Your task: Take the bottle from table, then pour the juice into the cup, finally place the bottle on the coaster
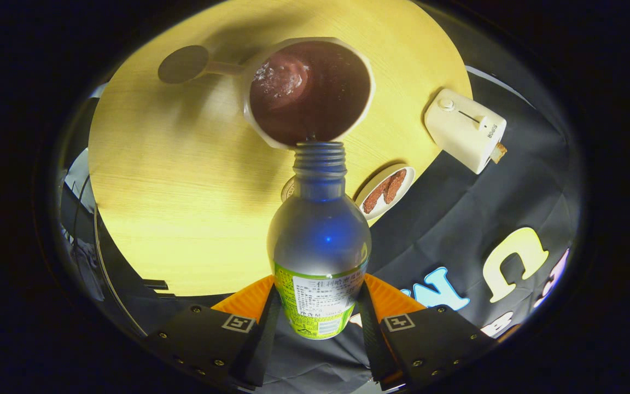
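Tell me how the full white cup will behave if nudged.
The white cup holds dark juice near its rim, so likely heavy and quick to spill. The hand-held gripper, gripping the clear plastic bottle, should probably avoid bumping it.

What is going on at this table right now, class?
A person's hand-held gripper is shut on a plastic bottle, tipped so its open mouth sits at the rim of a cup. The cup is already nearly full of dark juice, and the bottle looks almost empty. Beyond the cup lies a round coaster on the wooden table. Beside the bottle are a small plate of brown food and a toaster.
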The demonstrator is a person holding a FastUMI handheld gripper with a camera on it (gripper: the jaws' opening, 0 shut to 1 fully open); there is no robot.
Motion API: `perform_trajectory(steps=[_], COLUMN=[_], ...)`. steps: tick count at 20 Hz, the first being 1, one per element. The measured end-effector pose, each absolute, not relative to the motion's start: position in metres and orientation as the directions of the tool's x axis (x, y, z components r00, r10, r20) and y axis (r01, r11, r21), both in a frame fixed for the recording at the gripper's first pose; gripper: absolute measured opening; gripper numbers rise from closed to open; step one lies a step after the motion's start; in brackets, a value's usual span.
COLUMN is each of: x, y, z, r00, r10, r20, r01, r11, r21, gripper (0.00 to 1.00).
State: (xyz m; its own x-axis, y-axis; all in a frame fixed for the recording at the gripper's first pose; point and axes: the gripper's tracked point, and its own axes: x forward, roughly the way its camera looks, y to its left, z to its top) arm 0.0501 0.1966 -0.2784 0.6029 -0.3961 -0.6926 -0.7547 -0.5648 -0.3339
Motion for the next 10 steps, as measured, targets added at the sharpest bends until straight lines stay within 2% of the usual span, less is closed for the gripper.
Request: perform_trajectory(steps=[10], x=[0.0496], y=[0.2006], z=[-0.2696], r00=[0.607], r10=[-0.414], r20=[-0.678], r01=[-0.752], r11=[-0.576], r21=[-0.321], gripper=[0.7])
